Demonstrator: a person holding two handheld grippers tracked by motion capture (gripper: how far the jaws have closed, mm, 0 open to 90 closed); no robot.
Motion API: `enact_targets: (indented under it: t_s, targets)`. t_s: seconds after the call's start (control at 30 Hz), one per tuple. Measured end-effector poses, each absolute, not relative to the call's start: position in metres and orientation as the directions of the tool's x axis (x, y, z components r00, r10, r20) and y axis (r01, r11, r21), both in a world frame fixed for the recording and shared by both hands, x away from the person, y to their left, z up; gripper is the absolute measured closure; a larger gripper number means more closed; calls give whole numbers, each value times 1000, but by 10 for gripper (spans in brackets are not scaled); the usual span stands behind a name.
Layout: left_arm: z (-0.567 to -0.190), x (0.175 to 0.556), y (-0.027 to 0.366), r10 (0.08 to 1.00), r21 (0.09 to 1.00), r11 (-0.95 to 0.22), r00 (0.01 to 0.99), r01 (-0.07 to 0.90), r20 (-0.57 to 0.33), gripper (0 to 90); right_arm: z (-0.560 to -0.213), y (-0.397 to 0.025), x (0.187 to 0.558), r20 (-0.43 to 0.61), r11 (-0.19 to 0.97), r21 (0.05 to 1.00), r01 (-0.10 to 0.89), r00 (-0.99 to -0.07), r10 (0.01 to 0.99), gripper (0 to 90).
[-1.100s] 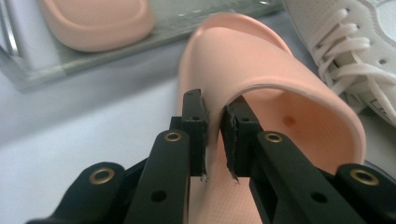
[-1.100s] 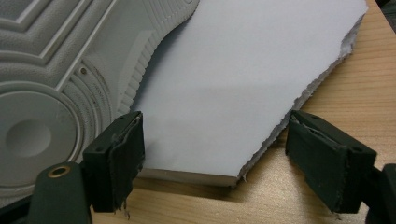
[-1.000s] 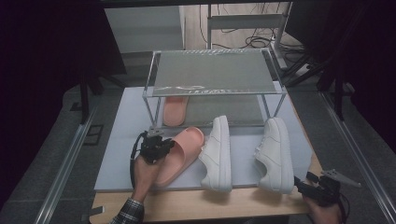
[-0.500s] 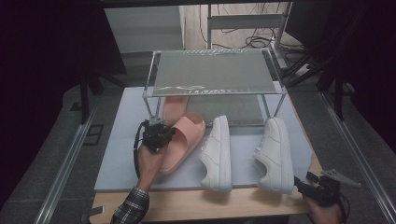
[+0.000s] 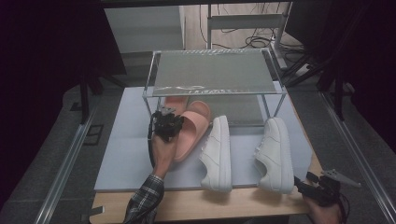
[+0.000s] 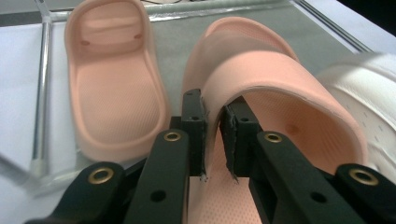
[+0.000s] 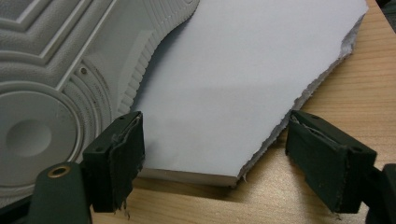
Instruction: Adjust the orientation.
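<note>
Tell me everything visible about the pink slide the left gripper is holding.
The pink slide is a salmon-coloured, open-toed sandal of matte foam-like material, with one broad strap arching over a fine-textured footbed. The left gripper has its jaws shut on the strap's edge. The slide lies angled at the front of the clear rack, beside its mate under the shelf, with a white sneaker close on its other side.

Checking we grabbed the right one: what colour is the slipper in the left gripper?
Salmon pink slipper, clearest in the left gripper view.

High view down on the table [image 5: 196,205]; claw views close, both sharing its surface.
</note>
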State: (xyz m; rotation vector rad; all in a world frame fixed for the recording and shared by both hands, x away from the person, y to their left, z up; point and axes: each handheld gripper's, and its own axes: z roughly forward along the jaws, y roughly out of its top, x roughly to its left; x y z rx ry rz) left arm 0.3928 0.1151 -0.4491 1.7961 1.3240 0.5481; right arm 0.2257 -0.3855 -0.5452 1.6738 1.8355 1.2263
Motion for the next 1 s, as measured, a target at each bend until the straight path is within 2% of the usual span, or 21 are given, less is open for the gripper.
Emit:
enact_targets:
  t_s: [0.27, 0.6, 0.67, 0.77, 1.0]
  targets:
    - [-462, 412, 97, 944, 816, -43, 289, 577, -155, 797, -545, -385, 226, 276, -82, 785, 613, -228, 934, 196]
    - [-481, 430, 87, 978, 810, -21, 178, 587, -104, 796, -545, -386, 226, 276, -81, 786, 613, -230, 933, 195]
    - [-483, 430, 90, 977, 807, -3, 176, 590, -124, 794, -545, -386, 226, 278, -82, 786, 613, -231, 933, 195]
    - [-482, 430, 90, 975, 800, -17, 187, 600, -120, 740, -545, -386, 226, 278, -83, 786, 613, -231, 932, 195]
    - [-471, 414, 102, 953, 799, -101, 287, 592, -93, 705, -545, -386, 225, 277, -81, 786, 613, -232, 932, 195]
